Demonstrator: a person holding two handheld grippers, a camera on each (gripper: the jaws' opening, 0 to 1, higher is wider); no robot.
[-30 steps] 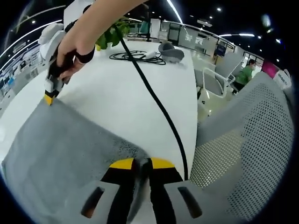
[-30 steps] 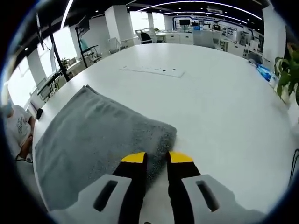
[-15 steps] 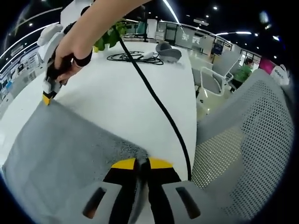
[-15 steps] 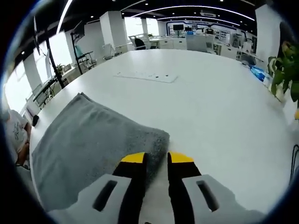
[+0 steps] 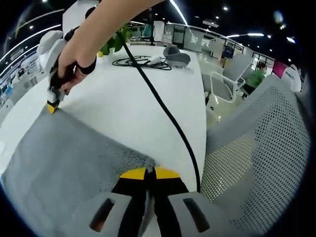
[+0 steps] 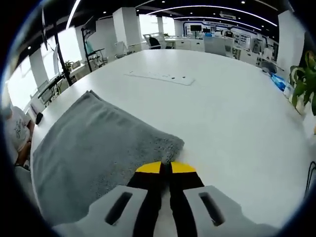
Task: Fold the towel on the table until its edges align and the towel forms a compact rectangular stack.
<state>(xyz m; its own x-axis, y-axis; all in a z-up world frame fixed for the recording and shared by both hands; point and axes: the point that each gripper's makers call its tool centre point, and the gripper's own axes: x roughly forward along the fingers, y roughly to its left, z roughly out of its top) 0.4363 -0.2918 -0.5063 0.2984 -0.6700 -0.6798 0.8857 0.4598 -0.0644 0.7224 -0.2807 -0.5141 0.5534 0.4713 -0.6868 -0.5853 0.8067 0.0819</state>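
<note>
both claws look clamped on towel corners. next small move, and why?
Probably lift both corners together and carry them across to the far edge. The left claw and right claw each look shut on a corner of the grey towel, which lies flat and unfolded on the white table.

Black cable [image 5: 163,106], mesh chair [image 5: 256,148], green plant [image 6: 302,79], white table [image 6: 232,113].
</note>
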